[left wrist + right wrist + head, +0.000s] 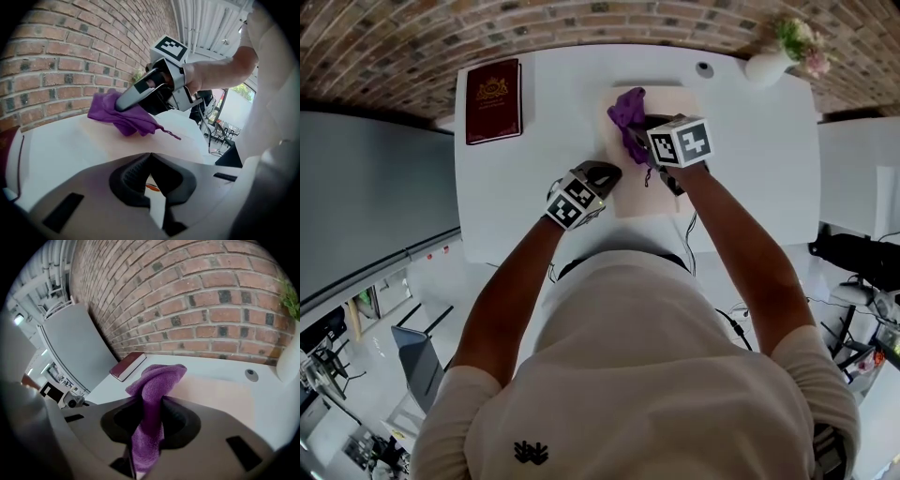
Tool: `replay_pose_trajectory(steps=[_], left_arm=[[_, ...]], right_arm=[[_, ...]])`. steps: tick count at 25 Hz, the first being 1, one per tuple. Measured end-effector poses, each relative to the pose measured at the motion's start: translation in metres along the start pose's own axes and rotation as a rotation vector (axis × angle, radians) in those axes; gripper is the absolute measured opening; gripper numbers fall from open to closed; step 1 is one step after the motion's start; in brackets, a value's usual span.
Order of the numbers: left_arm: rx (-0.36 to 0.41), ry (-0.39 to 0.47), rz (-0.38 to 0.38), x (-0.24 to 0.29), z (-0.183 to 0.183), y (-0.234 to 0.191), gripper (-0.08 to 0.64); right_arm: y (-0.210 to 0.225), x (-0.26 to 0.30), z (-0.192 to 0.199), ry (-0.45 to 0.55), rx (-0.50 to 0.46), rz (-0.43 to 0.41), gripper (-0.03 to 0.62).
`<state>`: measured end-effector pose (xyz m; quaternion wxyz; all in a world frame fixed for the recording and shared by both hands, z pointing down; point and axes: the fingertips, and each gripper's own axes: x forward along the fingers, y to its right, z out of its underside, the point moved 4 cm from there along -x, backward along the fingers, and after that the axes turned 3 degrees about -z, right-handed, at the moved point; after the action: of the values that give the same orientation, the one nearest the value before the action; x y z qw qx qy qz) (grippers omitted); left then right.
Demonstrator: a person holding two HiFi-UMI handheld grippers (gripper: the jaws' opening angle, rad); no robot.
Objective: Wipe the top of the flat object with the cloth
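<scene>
A flat beige board (637,197) lies on the white table (750,150). My right gripper (639,131) is over the board's far part, shut on a purple cloth (628,108) that bunches out ahead of the jaws. In the right gripper view the cloth (157,380) runs up between the jaws and folds over above the board (220,394). My left gripper (607,172) sits at the board's left edge with its jaws shut and nothing between them. The left gripper view looks across the board (108,145) to the cloth (124,117) hanging from the right gripper (140,91).
A dark red book (493,100) lies at the table's far left corner. A white vase with flowers (773,61) stands at the far right, with a small round grommet (704,68) beside it. A brick wall runs behind the table.
</scene>
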<state>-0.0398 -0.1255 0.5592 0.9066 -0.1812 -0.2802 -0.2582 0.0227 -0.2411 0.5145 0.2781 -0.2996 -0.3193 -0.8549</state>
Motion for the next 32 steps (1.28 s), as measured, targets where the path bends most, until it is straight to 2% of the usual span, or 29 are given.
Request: replay_pose_trajectory(steps=[4,9,32], left_arm=[[-0.001,0.000,0.002,0.000,0.000,0.000,0.025],[-0.005,-0.002,0.000,-0.001,-0.001,-0.001,0.025],[-0.024,0.008,0.009,0.000,-0.002,0.000,0.025]], right_arm=[[-0.011,0.023,-0.002,-0.025,-0.003,-0.021,0.120],[-0.002,0.029,-0.001,-0.045,-0.001,-0.003,0.120],[0.124,-0.063,0.039,0.013,0.156,0.199,0.120]])
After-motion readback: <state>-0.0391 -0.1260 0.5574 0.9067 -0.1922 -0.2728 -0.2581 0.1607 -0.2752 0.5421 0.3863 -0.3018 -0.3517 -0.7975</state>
